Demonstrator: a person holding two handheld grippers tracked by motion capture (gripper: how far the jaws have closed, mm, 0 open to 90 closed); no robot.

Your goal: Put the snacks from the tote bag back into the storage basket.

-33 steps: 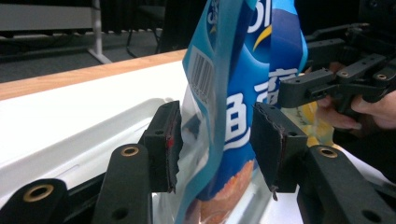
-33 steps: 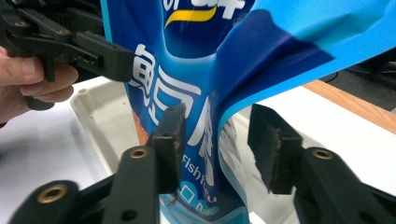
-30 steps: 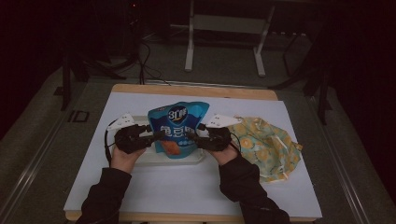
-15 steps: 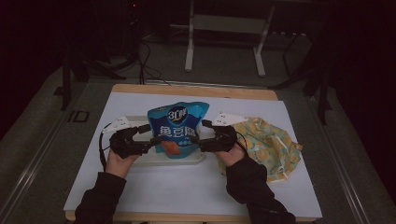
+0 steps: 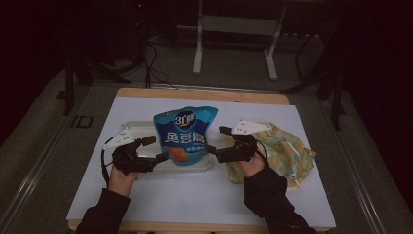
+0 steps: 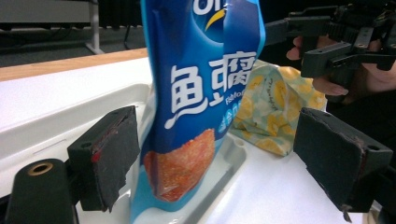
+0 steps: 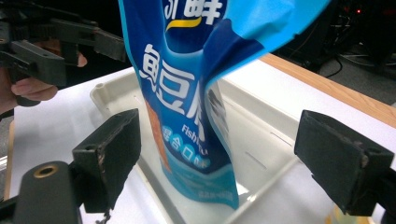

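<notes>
Blue snack pouch [image 5: 185, 135] upright in a shallow white tray [image 5: 141, 130], roughly midway across the desk [image 5: 204, 195] and nearer its far edge than its near one; white lettering across the front, an orange food picture low on the face, top edge crumpled and leaning. Left claw [image 5: 152, 148] just off the pouch's left side, over the tray's near left part, jaws spread wide and holding nothing; in the left gripper view the pouch [image 6: 201, 93] between the two black pads without touching either, base resting in the tray [image 6: 224, 163]. Right claw [image 5: 216, 141] just off the pouch's right side, at the tray's right end, jaws likewise wide apart and empty; in the right gripper view the pouch [image 7: 196, 102] standing in the gap between the pads, clear of both, tray [image 7: 261, 135] floor bare behind it. Yellow patterned cloth [image 5: 287, 146] bunched toward the desk's right edge, partly under the right hand [image 5: 251, 165], apart from the tray. Left hand [image 5: 122, 178] coming in from the near edge, dark sleeve behind it. White sheet over the desk, wooden rim showing along the far edge.
</notes>
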